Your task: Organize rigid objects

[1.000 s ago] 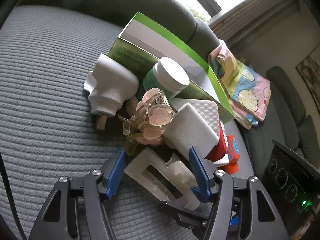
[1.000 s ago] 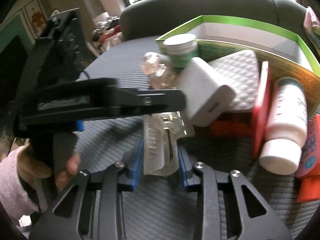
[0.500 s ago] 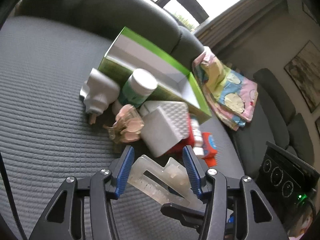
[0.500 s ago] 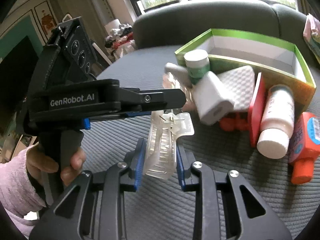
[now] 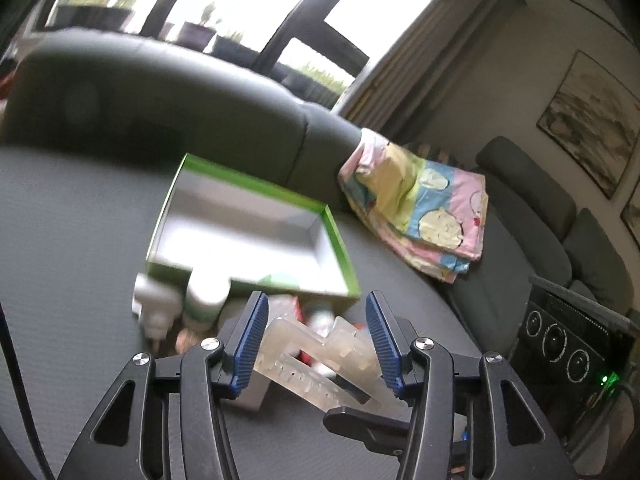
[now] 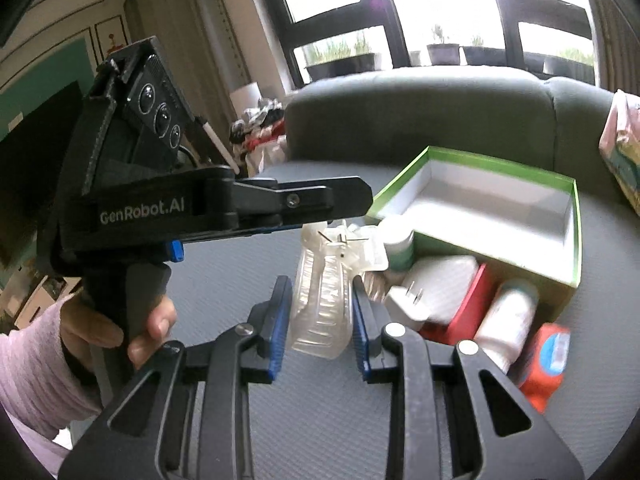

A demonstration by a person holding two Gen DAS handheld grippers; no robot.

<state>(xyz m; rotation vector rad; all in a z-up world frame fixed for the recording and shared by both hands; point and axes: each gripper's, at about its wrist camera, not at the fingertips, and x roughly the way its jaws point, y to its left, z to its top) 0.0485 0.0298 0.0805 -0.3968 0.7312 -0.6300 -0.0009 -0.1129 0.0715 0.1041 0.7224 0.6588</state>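
Observation:
A clear plastic hair claw clip [image 5: 316,356] hangs in the air above the grey sofa seat, gripped from both sides. My left gripper [image 5: 316,336] is shut on its wide end, both blue pads touching it. My right gripper [image 6: 320,320] is shut on the ribbed narrow end of the clip [image 6: 320,304]. In the right wrist view the left gripper's finger [image 6: 320,196] reaches in from the left over the clip. Behind it lies the empty green box [image 5: 336,236], whose rim [image 6: 576,232] borders a white inside.
A pile lies in front of the box: white plug adapter [image 6: 408,300], green-and-white jar [image 5: 204,300], white quilted case [image 6: 444,276], red item [image 6: 468,312], white bottle [image 6: 508,316], orange bottle [image 6: 548,360]. A folded colourful cloth [image 5: 420,208] sits to the right. A person's hand [image 6: 152,320] holds the left gripper's handle.
Both grippers have risen together with the clip, lifting it off the seat. The left jaws narrowed onto it. The pile and box now sit lower and farther off.

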